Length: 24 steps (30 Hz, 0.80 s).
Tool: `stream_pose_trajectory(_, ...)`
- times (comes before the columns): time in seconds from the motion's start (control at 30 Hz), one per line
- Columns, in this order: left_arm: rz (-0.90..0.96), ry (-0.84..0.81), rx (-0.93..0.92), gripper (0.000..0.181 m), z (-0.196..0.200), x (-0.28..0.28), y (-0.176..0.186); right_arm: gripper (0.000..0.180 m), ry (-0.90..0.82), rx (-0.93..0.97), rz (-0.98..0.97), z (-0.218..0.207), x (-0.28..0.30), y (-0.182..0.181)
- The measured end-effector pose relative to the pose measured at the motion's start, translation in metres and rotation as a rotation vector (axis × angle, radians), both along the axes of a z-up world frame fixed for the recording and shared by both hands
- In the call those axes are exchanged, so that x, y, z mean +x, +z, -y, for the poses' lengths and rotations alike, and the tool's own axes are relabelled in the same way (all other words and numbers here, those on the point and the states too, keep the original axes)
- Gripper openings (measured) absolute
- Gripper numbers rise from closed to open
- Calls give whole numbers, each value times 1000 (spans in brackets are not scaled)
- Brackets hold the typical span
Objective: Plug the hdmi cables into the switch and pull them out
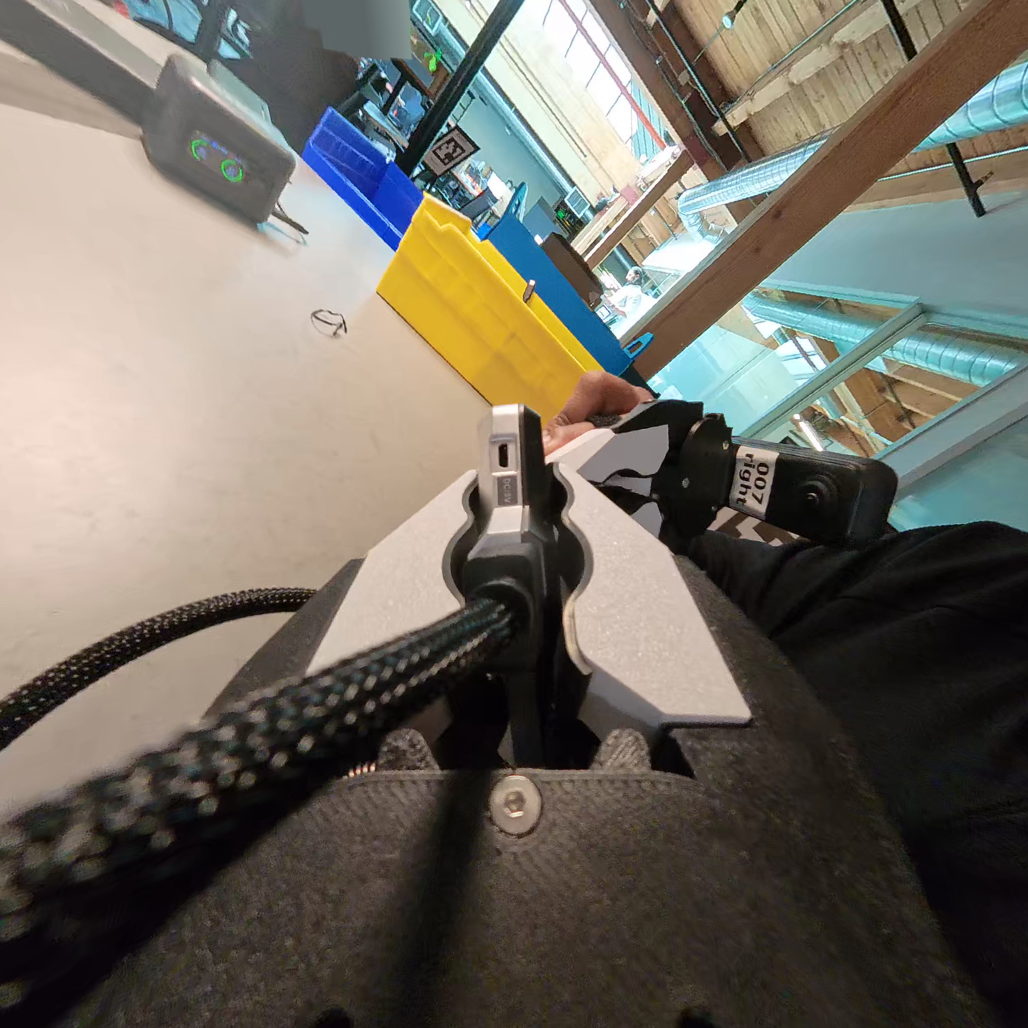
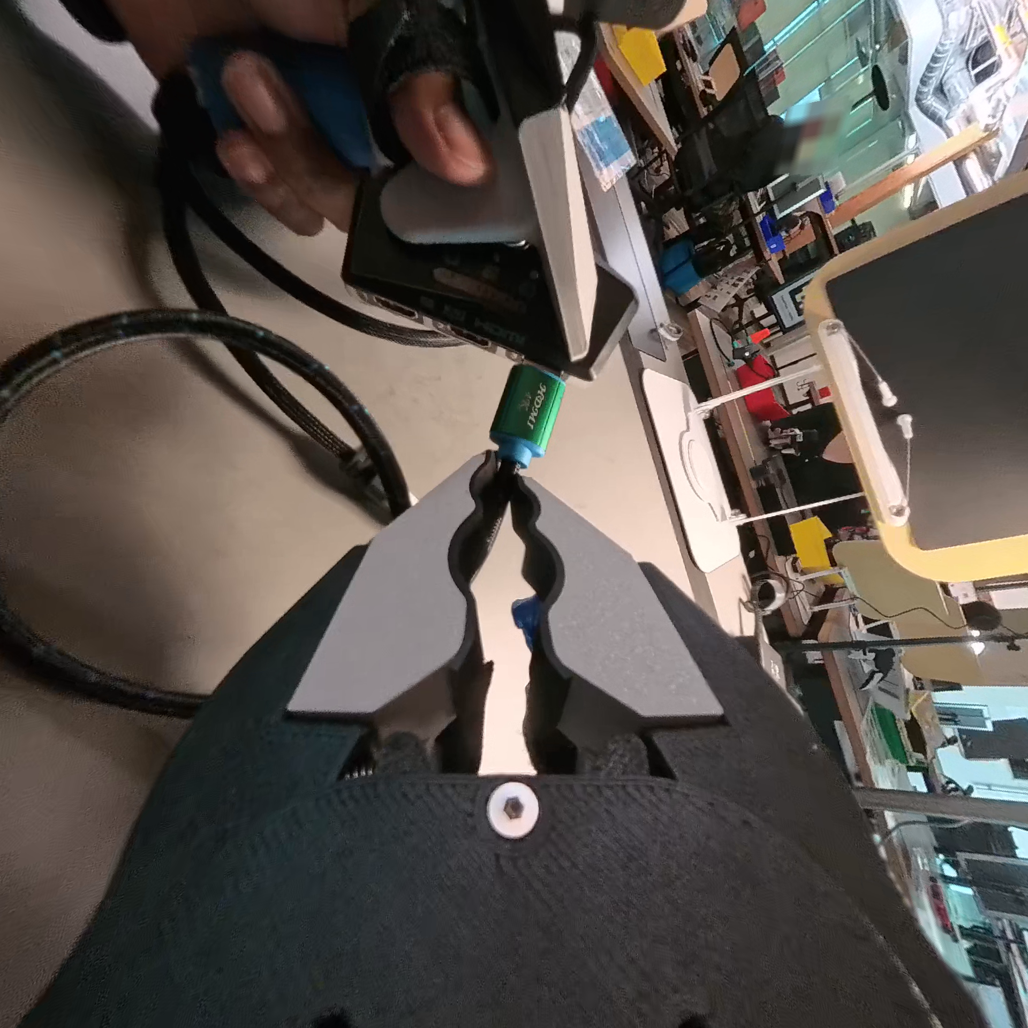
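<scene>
The HDMI switch (image 1: 503, 434), black with a silver edge, is clamped edge-on between my left gripper's (image 1: 517, 479) shut fingers, lifted off the table. A thick black braided cable (image 1: 389, 656) is plugged into its near end by a black plug (image 1: 500, 573). In the right wrist view the switch (image 2: 445, 283) shows its row of ports. A green plug (image 2: 527, 411) with a blue collar sits at the end port. My right gripper (image 2: 503, 466) is shut on the thin cable just behind that plug. How deep the plug sits is hidden.
The pale table (image 1: 139, 389) carries a black power unit with green lights (image 1: 217, 150), blue bins (image 1: 356, 150) and a yellow bin (image 1: 473, 311) at its far edge. Braided cable loops (image 2: 311, 389) lie under the switch. A person's hand (image 2: 267, 144) holds the left gripper. Cluttered benches (image 2: 751, 389) stand beyond. The tips of both grippers are at nearly the same place.
</scene>
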<state>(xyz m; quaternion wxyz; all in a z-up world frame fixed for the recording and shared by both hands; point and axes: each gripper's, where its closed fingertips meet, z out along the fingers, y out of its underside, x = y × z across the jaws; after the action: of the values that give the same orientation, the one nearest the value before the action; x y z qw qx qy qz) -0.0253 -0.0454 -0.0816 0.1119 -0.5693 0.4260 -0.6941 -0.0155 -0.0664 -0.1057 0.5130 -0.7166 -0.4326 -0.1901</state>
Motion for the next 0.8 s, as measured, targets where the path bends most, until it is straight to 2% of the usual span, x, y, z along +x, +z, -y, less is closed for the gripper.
stream_pose_trajectory(0.53,-3,3,-14,20,-2,2,-2,7,-10,-38,-73,1,2,-2)
stream_pose_trajectory(0.67,-42,1,-9,19,-5,0,-10,7,-5,-51,-42,1,-3,-10)
stream_pose_trajectory(0.8,-13,7,-7,20,-3,2,-3,7,0,-58,-94,3,0,-4)
